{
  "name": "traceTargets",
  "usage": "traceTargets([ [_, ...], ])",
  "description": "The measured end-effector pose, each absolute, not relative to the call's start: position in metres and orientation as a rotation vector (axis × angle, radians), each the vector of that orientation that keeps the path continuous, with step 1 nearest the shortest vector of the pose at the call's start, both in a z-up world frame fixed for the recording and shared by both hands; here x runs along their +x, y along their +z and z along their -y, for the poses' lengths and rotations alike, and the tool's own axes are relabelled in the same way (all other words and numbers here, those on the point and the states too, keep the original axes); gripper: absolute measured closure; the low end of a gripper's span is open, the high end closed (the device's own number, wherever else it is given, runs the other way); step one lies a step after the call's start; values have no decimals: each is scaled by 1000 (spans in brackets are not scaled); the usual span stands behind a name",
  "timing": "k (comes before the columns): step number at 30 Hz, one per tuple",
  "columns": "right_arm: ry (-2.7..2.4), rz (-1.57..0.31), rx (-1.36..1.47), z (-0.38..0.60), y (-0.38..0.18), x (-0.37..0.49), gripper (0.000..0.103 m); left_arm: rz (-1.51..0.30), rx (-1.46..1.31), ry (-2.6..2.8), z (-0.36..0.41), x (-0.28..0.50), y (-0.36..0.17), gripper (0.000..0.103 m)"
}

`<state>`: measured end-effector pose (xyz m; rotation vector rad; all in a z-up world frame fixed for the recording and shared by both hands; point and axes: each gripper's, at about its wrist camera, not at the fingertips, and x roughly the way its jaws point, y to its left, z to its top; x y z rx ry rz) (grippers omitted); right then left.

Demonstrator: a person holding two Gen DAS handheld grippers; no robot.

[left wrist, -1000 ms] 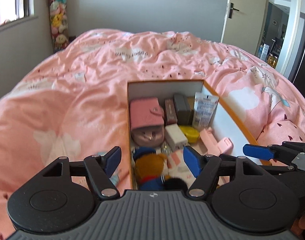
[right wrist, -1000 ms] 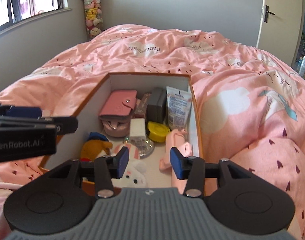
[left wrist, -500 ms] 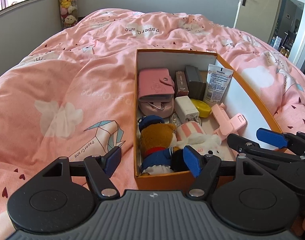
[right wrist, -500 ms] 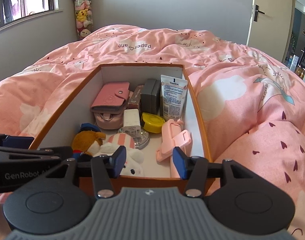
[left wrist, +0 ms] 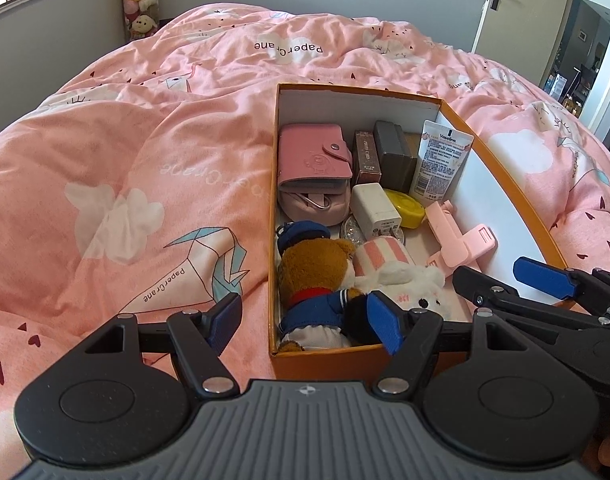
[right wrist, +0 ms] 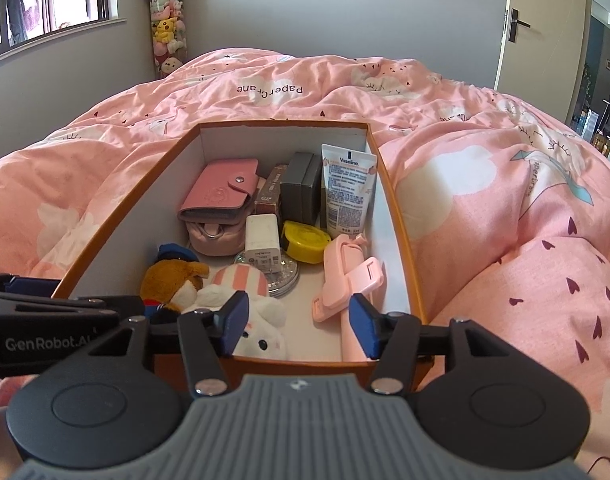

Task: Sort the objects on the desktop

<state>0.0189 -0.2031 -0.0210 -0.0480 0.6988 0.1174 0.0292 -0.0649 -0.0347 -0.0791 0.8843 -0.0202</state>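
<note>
Both grippers, left (left wrist: pixel 303 318) and right (right wrist: pixel 297 326), hover with jaws apart and nothing held at the near end of an orange box (right wrist: pixel 289 364) on a pink-quilted bed (left wrist: pixel 145 160), small objects packed inside — fitting sorting done or about to start.

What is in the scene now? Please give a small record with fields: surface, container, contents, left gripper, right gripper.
surface: pink bedspread
container: orange box, open top, on the bedspread
contents: pink wallet, Vaseline tube, white charger, yellow case, pink clip, teddy bear, white plush
left gripper: open, empty, at the box's near end
right gripper: open, empty, at the box's near end
</note>
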Motion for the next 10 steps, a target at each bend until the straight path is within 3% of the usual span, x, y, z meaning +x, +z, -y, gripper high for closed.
traceTargets([
  [10, 116, -700, -47, 203, -21, 18, 44, -884, -78, -19, 65, 29, -35, 22],
])
